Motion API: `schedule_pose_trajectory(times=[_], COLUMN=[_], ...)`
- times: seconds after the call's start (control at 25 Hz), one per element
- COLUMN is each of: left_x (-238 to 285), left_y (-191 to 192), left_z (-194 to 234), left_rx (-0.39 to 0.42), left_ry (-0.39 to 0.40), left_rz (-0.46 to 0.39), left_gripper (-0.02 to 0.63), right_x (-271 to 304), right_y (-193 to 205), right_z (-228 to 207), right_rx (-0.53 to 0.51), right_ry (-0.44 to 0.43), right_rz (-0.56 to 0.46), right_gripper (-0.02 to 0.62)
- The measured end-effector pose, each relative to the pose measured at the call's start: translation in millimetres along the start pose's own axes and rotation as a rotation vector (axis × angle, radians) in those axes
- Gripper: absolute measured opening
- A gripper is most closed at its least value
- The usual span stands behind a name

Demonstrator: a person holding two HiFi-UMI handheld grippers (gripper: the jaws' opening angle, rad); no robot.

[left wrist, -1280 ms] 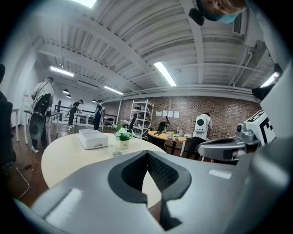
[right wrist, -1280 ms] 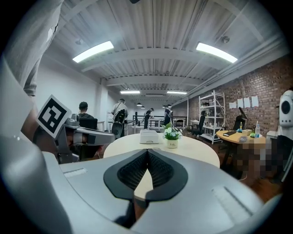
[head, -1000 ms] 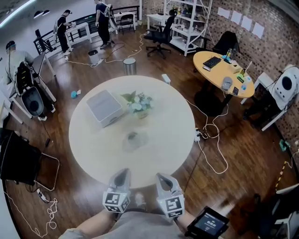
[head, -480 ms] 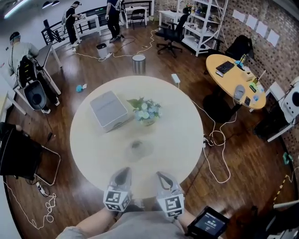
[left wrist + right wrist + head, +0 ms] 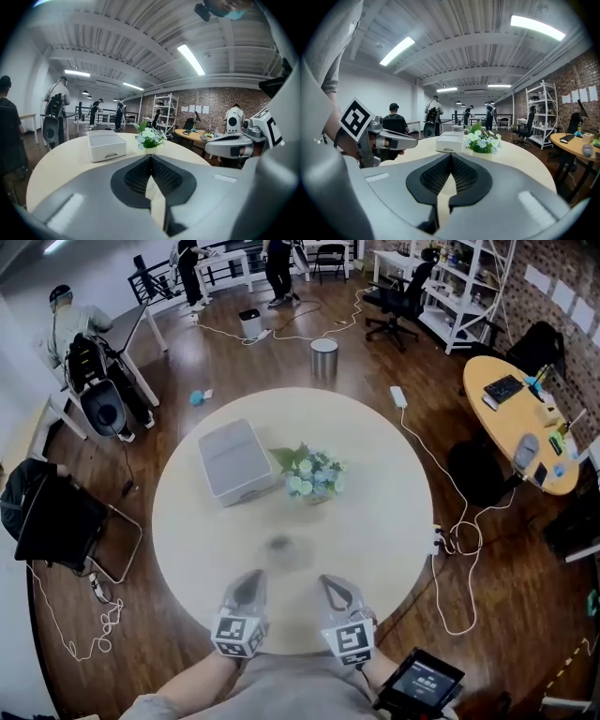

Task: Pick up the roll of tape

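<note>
The roll of tape (image 5: 279,545) is a small clear ring that lies flat on the round cream table (image 5: 394,512), a little nearer to me than the table's middle. My left gripper (image 5: 249,579) and right gripper (image 5: 330,582) hover side by side over the table's near edge, just short of the tape and either side of it. Both have their jaws closed with nothing between them. In the left gripper view the left gripper (image 5: 151,157) hides the tape, and in the right gripper view the right gripper (image 5: 451,155) does the same.
A white box (image 5: 234,460) and a bunch of flowers (image 5: 314,474) stand beyond the tape. A black folding chair (image 5: 56,521) is at the left, a cable (image 5: 459,531) trails on the floor at the right, and a tablet (image 5: 419,685) hangs by my right arm.
The table has come nearer. Both grippers, earlier short of its rim, now reach over the near edge, closer to the tape. Their jaws have stayed closed.
</note>
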State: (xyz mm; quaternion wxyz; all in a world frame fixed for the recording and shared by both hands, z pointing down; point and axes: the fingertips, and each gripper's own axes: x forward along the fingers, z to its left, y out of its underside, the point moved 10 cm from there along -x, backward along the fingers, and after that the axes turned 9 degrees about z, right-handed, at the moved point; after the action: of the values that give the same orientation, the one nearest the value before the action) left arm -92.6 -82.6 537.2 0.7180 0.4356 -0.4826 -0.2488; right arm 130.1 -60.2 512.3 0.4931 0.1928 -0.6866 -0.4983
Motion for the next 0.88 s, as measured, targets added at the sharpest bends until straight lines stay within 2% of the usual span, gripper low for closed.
schedule_pose_trajectory(times=[0.32, 0.48, 0.68, 0.88], left_x=[34, 62, 87, 113], left_y=[6, 15, 16, 20], left_z=[20, 34, 52, 58], left_rx=[0.028, 0.047, 0.071, 0.104], left_ry=[-0.041, -0.011, 0.029, 0.097], left_rz=[0.105, 0.197, 0.253, 0.332], left_gripper=[0.002, 0.002, 0.003, 0.116], right_x=[40, 58, 79, 93], right_y=[-2, 4, 7, 11], right_z=[-18, -24, -22, -24], right_rx=[0.0, 0.017, 0.035, 0.044], right_ry=[-0.036, -0.038, -0.041, -0.048], right_rz=[0.067, 0.11, 0.152, 0.184], right_gripper=[0.014, 0.014, 0.014, 0.014])
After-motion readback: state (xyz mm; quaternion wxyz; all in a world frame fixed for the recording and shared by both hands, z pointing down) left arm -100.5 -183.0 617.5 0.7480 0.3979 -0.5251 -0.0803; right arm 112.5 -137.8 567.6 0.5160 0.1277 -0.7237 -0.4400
